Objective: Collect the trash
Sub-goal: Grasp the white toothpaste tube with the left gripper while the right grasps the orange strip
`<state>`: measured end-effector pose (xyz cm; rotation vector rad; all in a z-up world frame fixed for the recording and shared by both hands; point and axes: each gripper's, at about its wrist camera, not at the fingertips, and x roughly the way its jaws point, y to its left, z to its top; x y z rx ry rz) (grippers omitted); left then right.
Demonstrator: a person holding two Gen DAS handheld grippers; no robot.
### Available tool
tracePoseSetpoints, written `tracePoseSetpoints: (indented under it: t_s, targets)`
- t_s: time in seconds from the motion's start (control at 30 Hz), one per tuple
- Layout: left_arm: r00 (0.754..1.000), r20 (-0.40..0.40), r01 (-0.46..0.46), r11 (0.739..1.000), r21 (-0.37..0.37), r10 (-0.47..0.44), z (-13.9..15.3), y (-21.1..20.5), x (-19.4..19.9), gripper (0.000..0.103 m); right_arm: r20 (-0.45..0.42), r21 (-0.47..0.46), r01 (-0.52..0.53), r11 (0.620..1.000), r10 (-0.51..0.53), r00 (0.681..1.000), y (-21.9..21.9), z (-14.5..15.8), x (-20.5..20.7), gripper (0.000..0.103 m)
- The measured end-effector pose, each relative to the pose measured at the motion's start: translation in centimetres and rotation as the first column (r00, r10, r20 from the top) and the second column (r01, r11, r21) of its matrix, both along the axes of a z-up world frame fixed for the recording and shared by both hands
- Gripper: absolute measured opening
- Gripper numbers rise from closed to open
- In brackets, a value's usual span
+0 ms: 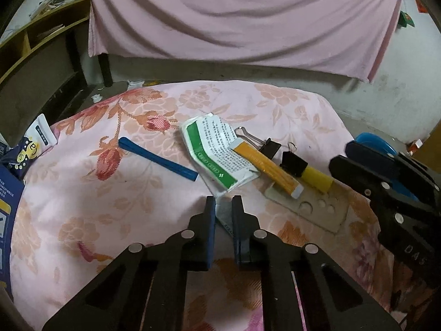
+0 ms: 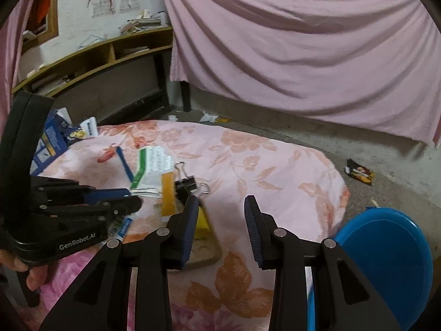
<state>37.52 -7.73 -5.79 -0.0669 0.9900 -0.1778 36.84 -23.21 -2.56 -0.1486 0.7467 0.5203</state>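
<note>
The left gripper (image 1: pixel 223 202) points down at the flowered cloth (image 1: pixel 110 193) over the worktop, its jaws drawn narrow on a small grey-white wrapper scrap (image 1: pixel 224 216) that lies between the pads; the pads appear to pinch it. Just beyond its tips lies the green-and-white sachet (image 1: pixel 217 151). Left of that sits a blue stick (image 1: pixel 157 157), and to the right an orange sachet (image 1: pixel 267 165), two black binder clips (image 1: pixel 293 162), a yellow block (image 1: pixel 317 178) and a grey card with holes (image 1: pixel 317 209).

The right gripper (image 2: pixel 222 201) hangs over bare cloth with its jaws partly apart and nothing between them. The clips and sachets lie just ahead and left of it, and a blue bin (image 2: pixel 386 262) stands to its right, off the worktop's edge. A snack wrapper (image 2: pixel 359 173) lies on the floor farther right.
</note>
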Motion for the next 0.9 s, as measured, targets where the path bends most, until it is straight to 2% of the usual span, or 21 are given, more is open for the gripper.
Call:
tracePoseSetpoints:
  t_s: [0.2, 0.33, 0.53, 0.63, 0.77, 0.9]
  targets:
    - [0.999, 0.012, 0.031, 0.999, -0.039, -0.031, 0.4, 2.0, -1.4, 0.007, -0.081, 0.035, -0.074, 0.997, 0.077, 0.994, 1.6, -0.1, 0.2, 0.032]
    - [0.999, 0.018, 0.050, 0.997, -0.058, -0.049, 0.8, 3.0, -2.1, 0.006, -0.118, -0.004, -0.111, 0.994, 0.110, 0.987, 3.1, -0.8, 0.0, 0.032]
    - [0.998, 0.037, 0.061, 0.995, -0.078, -0.058, 1.3, 3.4, -3.3, 0.005, -0.123, -0.033, -0.112, 0.993, 0.107, 0.987, 4.3, -1.2, 0.5, 0.032]
    - [0.996, 0.055, 0.070, 0.992, -0.101, -0.065, 1.6, 4.0, -3.9, 0.004, -0.110, -0.061, -0.133, 0.989, 0.126, 0.986, 5.1, -1.0, 0.2, 0.023]
    - [0.994, 0.065, 0.093, 0.987, -0.129, -0.085, 2.0, 4.8, -4.5, 0.005, -0.109, -0.117, -0.142, 0.983, 0.129, 0.986, 6.0, -1.5, 0.0, 0.023]
    - [0.994, 0.057, 0.103, 0.989, -0.105, -0.097, 2.1, 4.4, -4.9, 0.006, -0.136, -0.145, -0.138, 0.980, 0.118, 0.984, 6.3, -2.4, 0.4, 0.023]
